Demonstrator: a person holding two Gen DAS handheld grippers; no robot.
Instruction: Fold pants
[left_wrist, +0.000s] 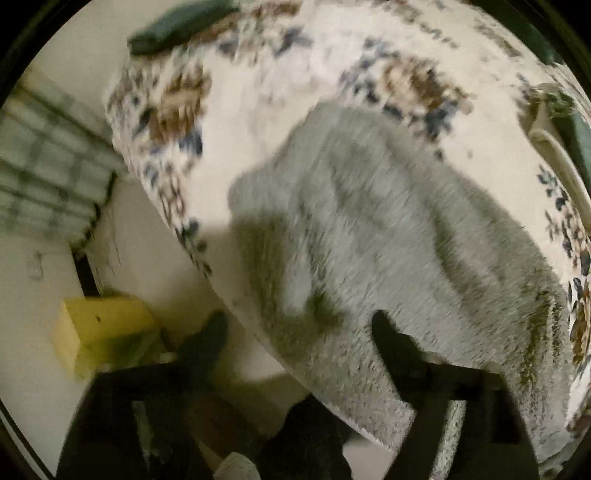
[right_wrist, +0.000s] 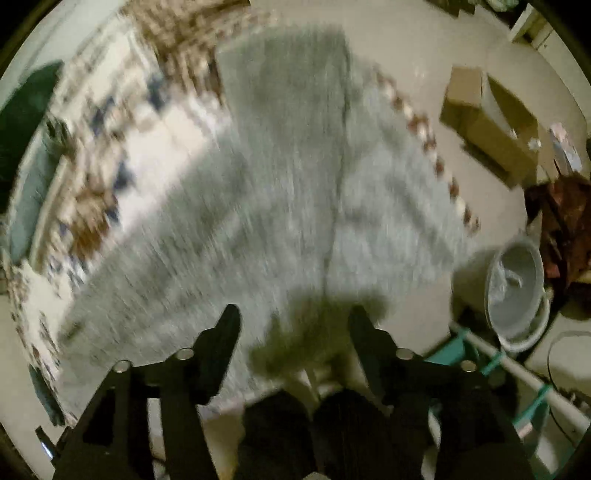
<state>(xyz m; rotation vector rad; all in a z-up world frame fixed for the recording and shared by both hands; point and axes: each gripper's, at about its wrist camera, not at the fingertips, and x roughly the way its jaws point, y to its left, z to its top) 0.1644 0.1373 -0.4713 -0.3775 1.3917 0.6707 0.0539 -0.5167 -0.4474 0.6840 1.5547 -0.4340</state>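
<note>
Pants (left_wrist: 369, 236): grey, fuzzy fleece, lying rumpled across my floral bedspread (left_wrist: 258, 96), soft ridges running lengthwise, one edge hanging at the bed's side. My left gripper (left_wrist: 299, 325) is spread wide, gripping nothing, one finger over the fleece, the other off the bed. My right gripper (right_wrist: 293, 317) is also wide apart, empty, above the pants' near edge. Both views blurred. Yellow box (left_wrist: 96, 332) and grey bucket (right_wrist: 517, 291) on the floor.

The right gripper (right_wrist: 293, 319) has 2 black angular fingers (right_wrist: 225, 332) with 4 round silver screws (right_wrist: 184, 353). The left gripper (left_wrist: 299, 326) looks black too, blurred.
</note>
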